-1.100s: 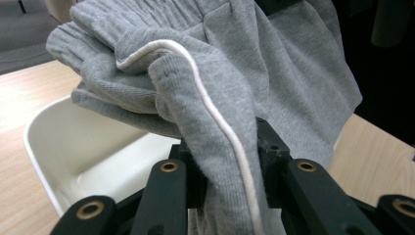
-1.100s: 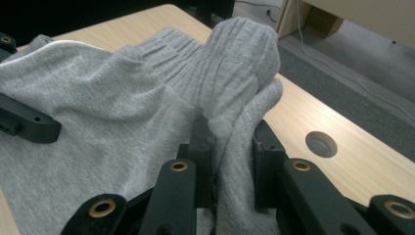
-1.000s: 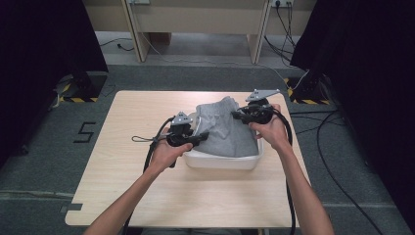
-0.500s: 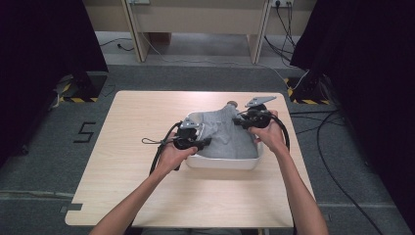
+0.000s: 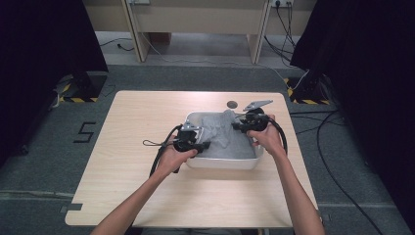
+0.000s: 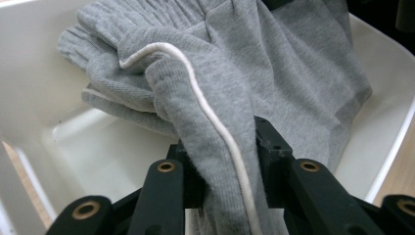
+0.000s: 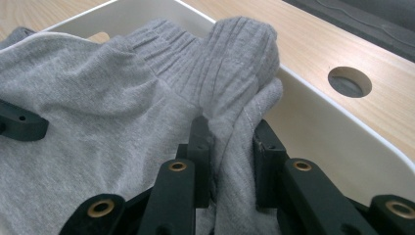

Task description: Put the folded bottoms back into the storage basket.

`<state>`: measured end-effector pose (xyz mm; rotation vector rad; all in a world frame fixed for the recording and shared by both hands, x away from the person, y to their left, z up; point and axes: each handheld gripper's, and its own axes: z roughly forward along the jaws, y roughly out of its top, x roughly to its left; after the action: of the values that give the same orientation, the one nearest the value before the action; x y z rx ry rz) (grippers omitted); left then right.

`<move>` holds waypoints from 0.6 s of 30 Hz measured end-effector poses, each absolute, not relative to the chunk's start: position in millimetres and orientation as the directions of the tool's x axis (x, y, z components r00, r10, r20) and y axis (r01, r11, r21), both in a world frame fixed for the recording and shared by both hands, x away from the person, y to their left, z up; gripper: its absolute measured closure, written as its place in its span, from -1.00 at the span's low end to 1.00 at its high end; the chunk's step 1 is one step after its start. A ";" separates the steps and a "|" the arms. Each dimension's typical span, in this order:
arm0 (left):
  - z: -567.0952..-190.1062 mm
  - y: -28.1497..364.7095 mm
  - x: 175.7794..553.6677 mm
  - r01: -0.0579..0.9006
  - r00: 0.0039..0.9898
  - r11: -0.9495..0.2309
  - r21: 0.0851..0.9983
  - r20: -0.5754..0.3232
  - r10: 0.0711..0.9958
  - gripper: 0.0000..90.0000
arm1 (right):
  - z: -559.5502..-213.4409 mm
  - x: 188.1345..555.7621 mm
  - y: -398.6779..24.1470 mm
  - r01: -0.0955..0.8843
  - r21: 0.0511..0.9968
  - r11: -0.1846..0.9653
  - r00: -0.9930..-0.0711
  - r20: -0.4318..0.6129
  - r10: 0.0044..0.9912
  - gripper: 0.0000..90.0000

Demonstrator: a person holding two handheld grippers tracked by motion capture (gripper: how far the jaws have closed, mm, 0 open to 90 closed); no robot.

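A grey knit garment (image 5: pixel 222 137) with a white drawstring lies bunched in a white plastic tub (image 5: pixel 220 164) on the wooden table. My left gripper (image 5: pixel 205 145) reaches in from the tub's left side and is shut on a fold of the garment (image 6: pixel 274 73). Its jaws have just eased open slightly, but the cloth and drawstring are still pinched between them (image 6: pixel 222 147). My right gripper (image 5: pixel 236 126) comes in from the tub's right and is shut on the ribbed waistband (image 7: pixel 230 142). The garment (image 7: pixel 98 122) hides most of the tub's floor.
The tub wall (image 7: pixel 313 132) rises close beside my right jaws. A round cable hole (image 5: pixel 231 104) sits in the table just behind the tub. Cables trail from both grippers. Dark curtains hang on both sides, and desk legs stand beyond the far edge.
Both hands have come down, and the garment has sunk from above the rim into the tub. It now lies flatter.
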<state>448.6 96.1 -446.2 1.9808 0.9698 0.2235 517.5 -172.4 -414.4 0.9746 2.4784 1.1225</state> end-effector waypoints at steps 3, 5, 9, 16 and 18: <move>-445.8 96.2 448.3 0.547 0.678 -0.306 0.780 -0.198 0.708 0.48 | -419.0 518.5 -171.5 0.486 0.727 0.485 -0.741 0.049 0.669 0.67; -445.0 96.2 447.7 0.543 0.680 -0.318 0.777 -0.186 0.709 0.44 | -421.7 518.8 -170.9 0.492 0.722 0.486 -0.740 0.053 0.671 0.66; -441.4 97.7 446.5 0.546 0.667 -0.311 0.778 -0.179 0.723 0.16 | -427.2 519.1 -169.5 0.501 0.709 0.497 -0.738 0.049 0.673 0.62; -430.5 107.1 444.0 0.523 0.651 -0.287 0.802 -0.160 0.742 0.06 | -433.2 521.0 -167.9 0.531 0.675 0.512 -0.689 -0.007 0.725 0.02; -428.7 108.5 442.2 0.516 0.657 -0.292 0.805 -0.152 0.739 0.07 | -430.1 520.4 -169.3 0.530 0.690 0.493 -0.681 0.001 0.732 0.01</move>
<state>442.2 108.5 -428.7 1.9680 0.9788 0.3107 520.4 -169.3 -430.1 1.0660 2.4478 0.9808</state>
